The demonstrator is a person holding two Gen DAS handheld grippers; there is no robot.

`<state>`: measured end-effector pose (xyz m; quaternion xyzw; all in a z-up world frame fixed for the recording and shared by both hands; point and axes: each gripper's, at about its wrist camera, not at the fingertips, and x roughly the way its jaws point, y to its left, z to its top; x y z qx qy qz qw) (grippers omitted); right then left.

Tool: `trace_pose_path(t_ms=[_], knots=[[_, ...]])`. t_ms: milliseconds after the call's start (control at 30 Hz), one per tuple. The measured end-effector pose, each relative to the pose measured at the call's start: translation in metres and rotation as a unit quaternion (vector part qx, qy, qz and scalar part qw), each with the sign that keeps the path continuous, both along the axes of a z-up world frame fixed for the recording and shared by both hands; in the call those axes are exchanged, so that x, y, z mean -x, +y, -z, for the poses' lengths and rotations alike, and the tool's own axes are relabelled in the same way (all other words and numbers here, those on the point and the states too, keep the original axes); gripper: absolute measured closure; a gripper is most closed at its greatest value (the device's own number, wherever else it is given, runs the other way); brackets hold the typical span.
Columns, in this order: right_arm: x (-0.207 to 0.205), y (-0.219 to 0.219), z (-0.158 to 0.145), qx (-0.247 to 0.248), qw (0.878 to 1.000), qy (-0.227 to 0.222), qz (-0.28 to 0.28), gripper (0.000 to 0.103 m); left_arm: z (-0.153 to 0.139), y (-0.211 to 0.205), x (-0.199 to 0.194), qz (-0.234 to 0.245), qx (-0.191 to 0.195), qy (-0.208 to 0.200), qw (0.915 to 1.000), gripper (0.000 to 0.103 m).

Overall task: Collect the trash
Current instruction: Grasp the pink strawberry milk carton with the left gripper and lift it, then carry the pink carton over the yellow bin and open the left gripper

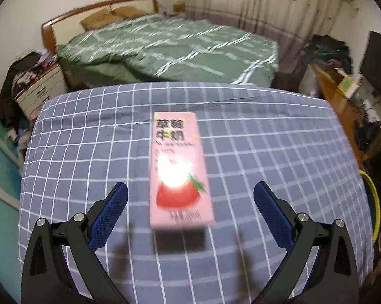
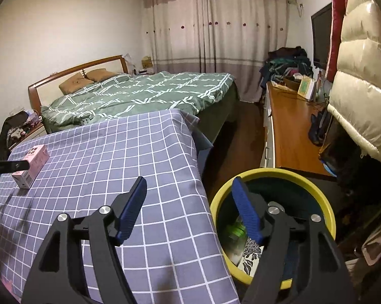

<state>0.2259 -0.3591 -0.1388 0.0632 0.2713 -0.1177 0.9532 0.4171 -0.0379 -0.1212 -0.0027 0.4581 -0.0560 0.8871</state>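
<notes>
The pink strawberry milk carton (image 1: 179, 169) lies flat on the desk covered with a grey-blue checked cloth (image 1: 266, 152). The left tongs (image 1: 190, 197) are spread wide, one blue pad on each side of the carton, not touching it. The right tongs (image 2: 189, 192) are spread too and hold nothing, at the desk edge above the yellow-rimmed round bin (image 2: 304, 177), which already contains some rubbish.

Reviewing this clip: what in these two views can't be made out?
- Pink carton, left wrist view: small print lost to motion blur and glare.
- Yellow bin, right wrist view: contents partly hidden by the right gripper's fingers and the dark interior; only something green and a patterned scrap show.
- Left gripper: in the right wrist view only a dark tip shows, cut off by the left edge.
</notes>
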Motion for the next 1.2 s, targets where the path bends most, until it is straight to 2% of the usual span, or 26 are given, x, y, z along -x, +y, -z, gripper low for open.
trace_pose_path(t_ms=[200,367,500,600,667,700,833,967,1200], knots=[[-0.004,-0.006,0.004,-0.013,1.000,0.011,0.006,0.033,0.017,0.002,-0.038,-0.024,-0.017,0.046,0.9985,0.006],[-0.006,-0.005,0.005,-0.011,1.000,0.015,0.004,0.031,0.028,0.005,-0.057,-0.038,-0.025,0.064,0.9969,0.023],[-0.007,-0.004,0.005,-0.012,1.000,0.017,0.004,0.031,0.032,0.003,-0.066,-0.035,-0.038,0.061,0.9968,0.030],[-0.007,-0.004,0.006,-0.014,1.000,0.018,0.005,0.031,0.030,0.003,-0.068,-0.032,-0.036,0.059,0.9971,0.041],[-0.007,-0.005,0.006,-0.013,1.000,0.018,0.005,0.031,0.029,0.003,-0.067,-0.030,-0.036,0.057,0.9973,0.052],[-0.007,-0.004,0.006,-0.013,1.000,0.018,0.005,0.031,0.028,0.003,-0.067,-0.030,-0.033,0.057,0.9974,0.053],[-0.007,-0.006,0.007,-0.015,1.000,0.015,0.007,0.031,0.023,0.002,-0.056,-0.025,-0.021,0.054,0.9980,0.053],[0.000,-0.006,0.004,-0.010,1.000,-0.002,0.011,0.031,0.013,-0.013,-0.031,0.003,-0.015,0.046,0.9988,0.053],[0.051,-0.016,-0.016,-0.007,0.999,-0.045,0.010,0.031,-0.020,-0.080,0.024,0.092,-0.011,0.013,0.9956,0.053]])
